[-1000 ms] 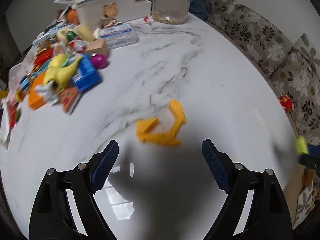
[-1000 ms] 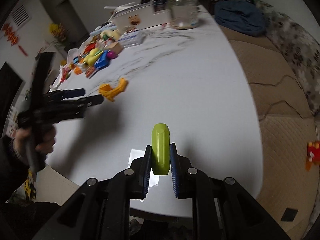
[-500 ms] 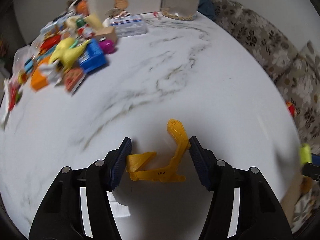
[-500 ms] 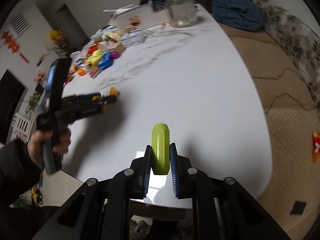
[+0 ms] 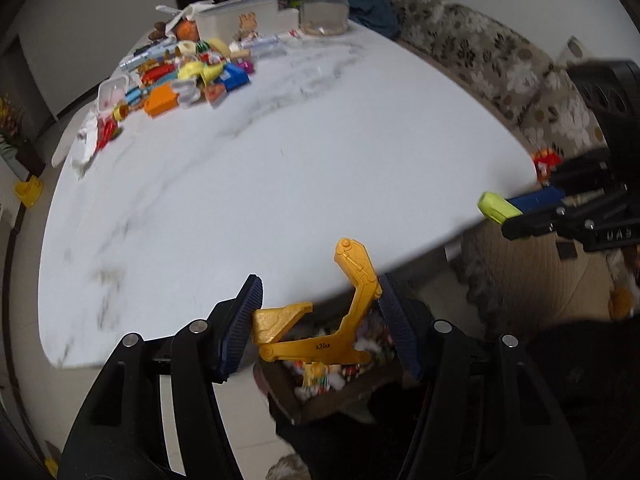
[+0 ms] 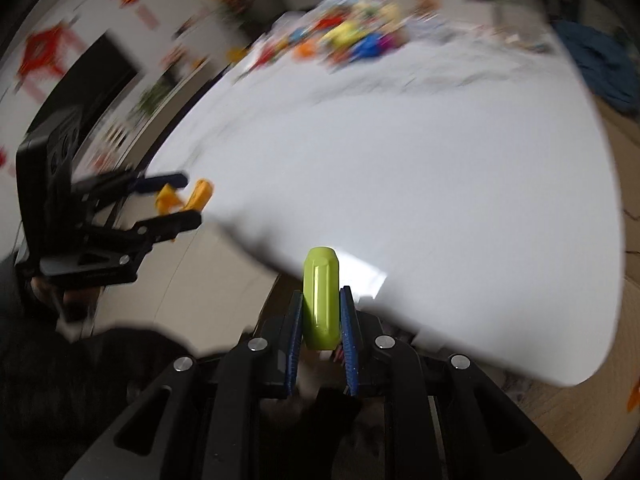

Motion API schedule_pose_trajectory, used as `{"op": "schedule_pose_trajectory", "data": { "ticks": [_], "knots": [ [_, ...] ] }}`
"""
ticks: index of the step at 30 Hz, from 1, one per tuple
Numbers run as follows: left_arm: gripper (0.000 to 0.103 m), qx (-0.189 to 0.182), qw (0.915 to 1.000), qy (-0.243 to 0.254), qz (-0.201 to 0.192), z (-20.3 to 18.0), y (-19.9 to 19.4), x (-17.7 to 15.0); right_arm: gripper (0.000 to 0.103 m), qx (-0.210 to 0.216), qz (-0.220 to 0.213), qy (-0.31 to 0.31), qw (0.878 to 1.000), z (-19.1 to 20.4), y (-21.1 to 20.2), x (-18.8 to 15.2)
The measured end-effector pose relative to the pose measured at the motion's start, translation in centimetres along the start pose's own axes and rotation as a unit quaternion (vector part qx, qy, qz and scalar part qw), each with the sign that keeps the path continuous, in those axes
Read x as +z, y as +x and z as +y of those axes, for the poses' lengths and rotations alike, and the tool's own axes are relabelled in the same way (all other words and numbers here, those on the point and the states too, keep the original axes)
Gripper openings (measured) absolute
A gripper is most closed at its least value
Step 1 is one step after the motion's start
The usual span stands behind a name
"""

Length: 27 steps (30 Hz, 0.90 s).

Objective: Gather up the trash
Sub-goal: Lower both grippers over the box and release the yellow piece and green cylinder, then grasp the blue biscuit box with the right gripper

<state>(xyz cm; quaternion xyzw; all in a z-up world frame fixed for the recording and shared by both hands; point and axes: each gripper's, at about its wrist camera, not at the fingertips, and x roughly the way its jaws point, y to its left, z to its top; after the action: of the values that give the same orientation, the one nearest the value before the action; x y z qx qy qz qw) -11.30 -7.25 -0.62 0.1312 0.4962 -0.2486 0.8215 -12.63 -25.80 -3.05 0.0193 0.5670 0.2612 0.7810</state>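
My left gripper [image 5: 320, 316] is shut on a yellow plastic excavator-arm piece [image 5: 320, 344] and holds it off the near edge of the white marble table [image 5: 280, 168], above a dark box of small trash [image 5: 328, 380] on the floor. My right gripper [image 6: 320, 312] is shut on a lime-green plastic piece [image 6: 320, 300], also past the table's near edge. Each gripper shows in the other's view: the right gripper [image 5: 520, 210] at the right, the left gripper [image 6: 180, 204] at the left with the yellow piece [image 6: 188, 200].
A heap of coloured toys and wrappers [image 5: 180, 76] lies at the table's far left. A glass jar [image 5: 324, 8] and a white box [image 5: 236, 20] stand at the far edge. A floral sofa [image 5: 500, 68] runs along the right.
My left gripper closed on the yellow piece, lifted it and pulled it back off the table edge over the box. My right gripper swung left and down with the green piece.
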Motion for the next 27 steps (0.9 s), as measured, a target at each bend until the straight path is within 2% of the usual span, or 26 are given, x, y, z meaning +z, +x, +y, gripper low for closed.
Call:
{"op": "schedule_pose_trajectory", "data": {
  "ticks": [2, 3, 4, 5, 9, 14, 16, 21, 27],
  "knots": [
    [0.068, -0.014, 0.9996, 0.004, 0.024, -0.8, 0.8, -2.0, 0.018, 0.006, 0.029, -0.017, 0.999, 0.6, 1.8, -1.0],
    [0.079, -0.019, 0.9993, 0.003, 0.033, -1.0, 1.3, -2.7, 0.022, 0.014, 0.041, -0.016, 0.999, 0.6, 2.8, -1.3],
    [0.085, -0.02, 0.9989, 0.002, 0.043, -1.1, 2.0, -3.3, 0.034, 0.021, 0.051, -0.015, 0.998, 0.6, 3.6, -1.5],
    [0.085, -0.014, 0.9982, -0.002, 0.059, -1.1, 3.2, -4.0, 0.039, 0.019, 0.056, -0.019, 0.998, 0.7, 4.4, -1.8],
    [0.085, 0.003, 0.9947, -0.04, 0.095, -0.1, 5.2, -4.9, 0.04, 0.018, 0.064, -0.022, 0.998, 0.8, 5.2, -2.0],
    [0.085, 0.05, 0.9913, -0.095, 0.077, 1.9, 3.6, -3.7, 0.043, 0.011, 0.03, -0.022, 0.999, 0.9, 2.6, 0.0],
    [0.085, 0.079, 0.9879, -0.12, 0.06, 3.4, 2.4, -2.0, 0.052, 0.001, 0.008, -0.024, 1.0, 0.7, 1.4, 1.4],
    [0.085, 0.114, 0.9771, -0.177, 0.03, 7.4, 0.9, 2.1, 0.061, -0.043, -0.045, -0.016, 0.998, -0.2, -0.2, 6.3],
    [0.085, 0.153, 0.9685, -0.196, 0.013, 11.7, 1.2, 6.1, 0.065, -0.074, -0.084, 0.017, 0.994, -1.4, -0.1, 12.3]
  ]
}}
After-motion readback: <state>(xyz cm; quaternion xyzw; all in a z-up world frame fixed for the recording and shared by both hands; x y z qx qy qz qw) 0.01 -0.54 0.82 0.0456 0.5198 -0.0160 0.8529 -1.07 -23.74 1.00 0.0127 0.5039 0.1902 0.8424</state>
